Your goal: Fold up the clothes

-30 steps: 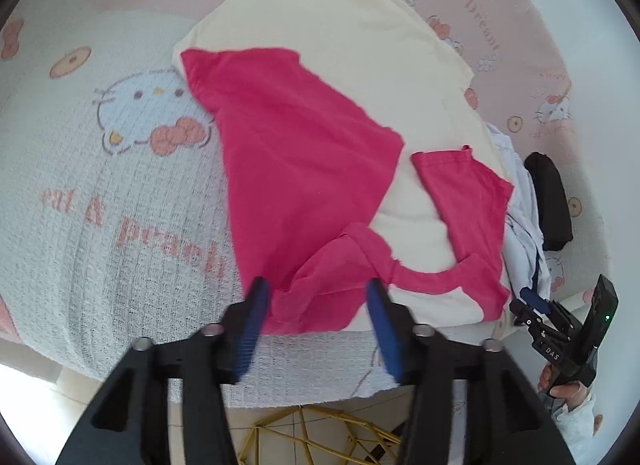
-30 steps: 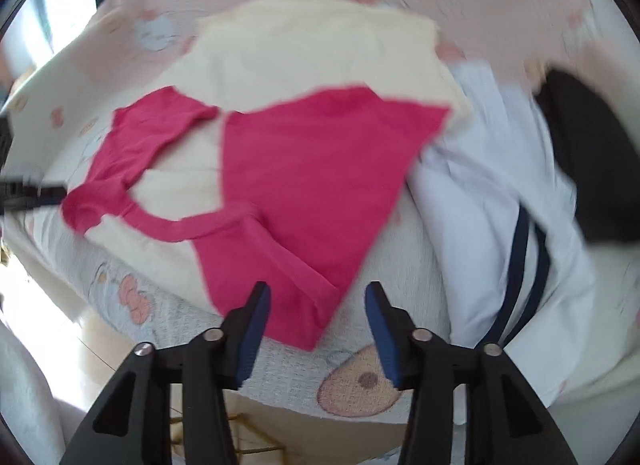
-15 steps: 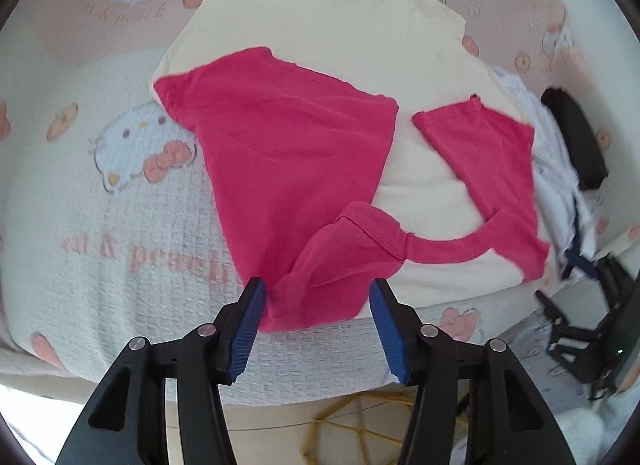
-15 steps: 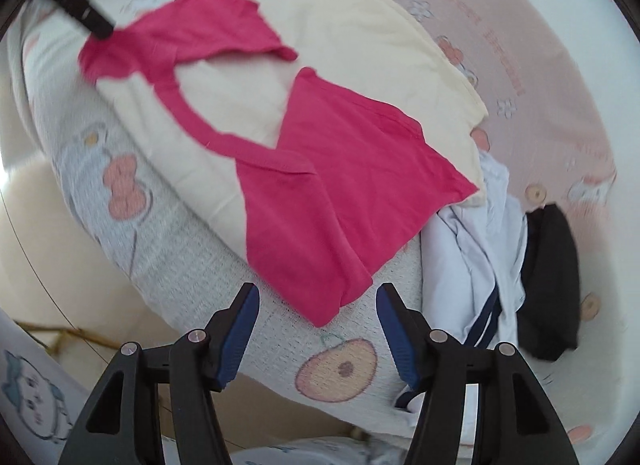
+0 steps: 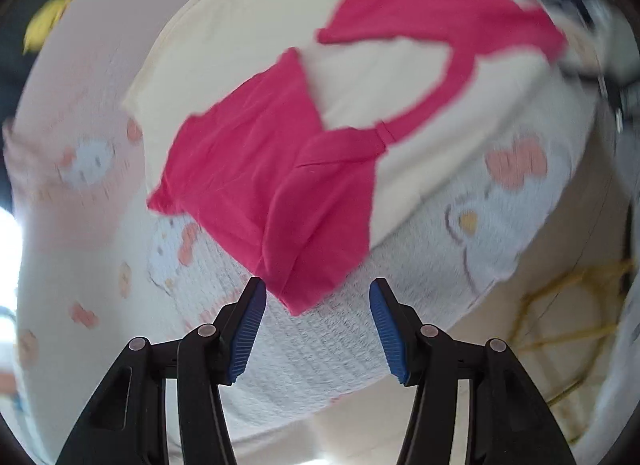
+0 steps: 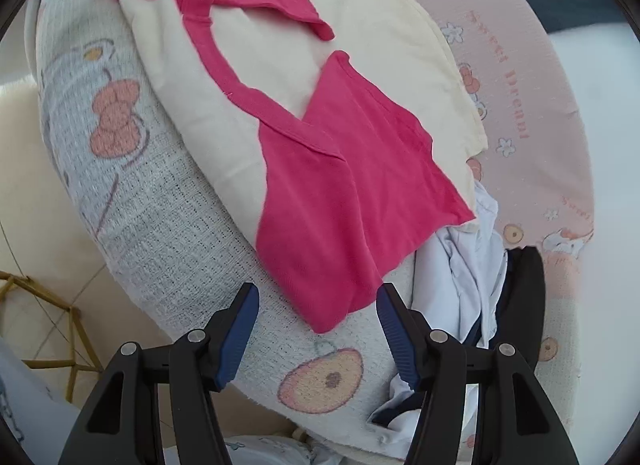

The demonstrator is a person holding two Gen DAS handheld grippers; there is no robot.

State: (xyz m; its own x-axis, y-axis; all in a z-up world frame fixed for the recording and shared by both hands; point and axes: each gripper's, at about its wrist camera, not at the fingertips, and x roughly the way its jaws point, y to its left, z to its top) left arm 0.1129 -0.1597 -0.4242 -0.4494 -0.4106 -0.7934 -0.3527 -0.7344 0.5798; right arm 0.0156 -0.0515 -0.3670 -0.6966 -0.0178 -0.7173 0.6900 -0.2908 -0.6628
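Bed: we see a cartoon-print blanket (image 6: 160,225).
Shirt (image 6: 344,201): pink-and-cream, flat.
Left gripper (image 5: 316,297): jaws apart, empty.
Right gripper (image 6: 318,305): wide, empty.

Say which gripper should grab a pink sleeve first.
Either, probably: each open gripper faces its own pink sleeve tip. The left gripper looks slightly ahead, its sleeve's corner between the fingers; the right gripper is nearly level.

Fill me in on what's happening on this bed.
A person holds a hand-held gripper in each hand over a cream and pink T-shirt spread on the bedspread. The left hand-held gripper and the right hand-held gripper are both open, each poised at a pink sleeve corner. Nothing is gripped yet.
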